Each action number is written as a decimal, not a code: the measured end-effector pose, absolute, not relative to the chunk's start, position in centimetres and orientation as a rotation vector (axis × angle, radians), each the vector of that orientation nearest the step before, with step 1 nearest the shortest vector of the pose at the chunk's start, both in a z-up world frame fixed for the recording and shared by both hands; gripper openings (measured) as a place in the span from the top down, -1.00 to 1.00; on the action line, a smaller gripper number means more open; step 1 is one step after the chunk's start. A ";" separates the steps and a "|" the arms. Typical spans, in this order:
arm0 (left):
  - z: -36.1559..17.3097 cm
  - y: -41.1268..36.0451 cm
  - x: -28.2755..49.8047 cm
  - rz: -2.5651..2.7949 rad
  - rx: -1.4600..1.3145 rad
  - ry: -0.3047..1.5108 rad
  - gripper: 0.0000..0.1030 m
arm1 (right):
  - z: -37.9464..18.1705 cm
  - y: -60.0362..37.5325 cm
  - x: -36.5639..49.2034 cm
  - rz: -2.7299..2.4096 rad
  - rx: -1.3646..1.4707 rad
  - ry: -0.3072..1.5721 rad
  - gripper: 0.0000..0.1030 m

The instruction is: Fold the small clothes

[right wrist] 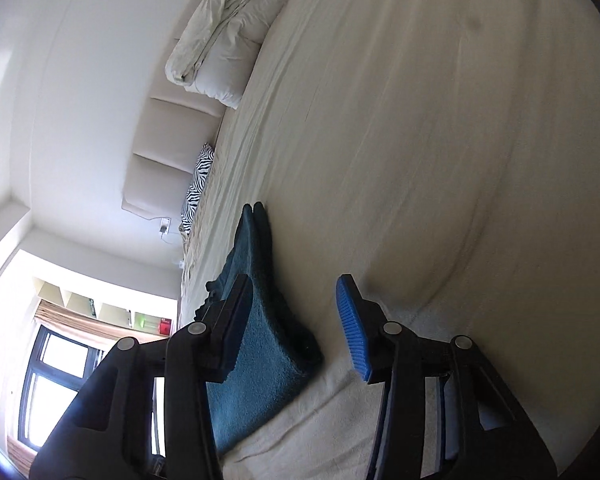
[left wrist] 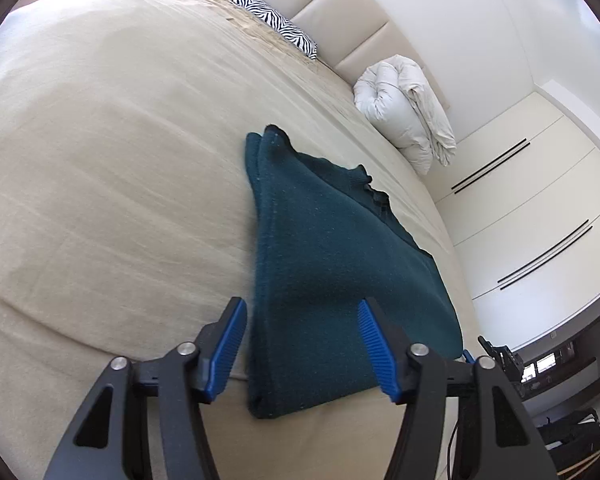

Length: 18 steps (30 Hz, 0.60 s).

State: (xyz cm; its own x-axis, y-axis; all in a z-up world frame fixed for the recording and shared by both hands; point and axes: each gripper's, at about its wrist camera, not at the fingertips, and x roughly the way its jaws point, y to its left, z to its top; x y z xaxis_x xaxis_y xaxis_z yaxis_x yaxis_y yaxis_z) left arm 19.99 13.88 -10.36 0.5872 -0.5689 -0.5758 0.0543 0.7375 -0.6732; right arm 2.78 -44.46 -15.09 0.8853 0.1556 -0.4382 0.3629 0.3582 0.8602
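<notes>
We are viewing one beige bedspread [left wrist: 100,160] of smooth woven cloth, bearing one rolled white duvet [left wrist: 408,108], one zebra-striped pillow [left wrist: 276,24] and one folded dark teal garment [left wrist: 320,248] of fuzzy knit lying flat near the bed's edge. We are holding two grippers with ribbed blue pads: the left gripper [left wrist: 302,344] is standing spread over the garment's near end without pressing it. The right gripper [right wrist: 296,324] is standing apart, one finger lying on the garment, the other over bare bedspread.

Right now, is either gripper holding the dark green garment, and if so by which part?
Nothing is held. Both sets of jaws stand open around the near edge of the folded dark green garment, left gripper and right gripper, pads not pressing it.
</notes>
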 end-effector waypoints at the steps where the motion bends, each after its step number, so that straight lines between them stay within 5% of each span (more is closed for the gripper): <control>1: -10.2 14.6 19.6 -0.367 -0.662 0.865 -0.50 | -14.6 -44.8 1.9 -0.151 1.204 0.490 0.06; 12: -8.9 12.8 20.6 -0.407 -0.740 0.861 -0.50 | -10.5 -29.5 12.3 0.198 1.020 0.706 0.04; 18: -7.4 8.8 24.0 -0.391 -0.538 0.907 -0.57 | -11.5 -18.1 21.0 0.389 0.949 0.843 0.04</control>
State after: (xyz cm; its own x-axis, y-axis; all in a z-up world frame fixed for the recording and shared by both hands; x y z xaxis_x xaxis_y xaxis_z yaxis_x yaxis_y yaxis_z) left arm 24.02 8.81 -7.43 0.5617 -0.5331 -0.6326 0.0942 0.8009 -0.5913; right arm 20.98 -18.15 -11.49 0.6283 0.6293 -0.4574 0.0600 0.5470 0.8350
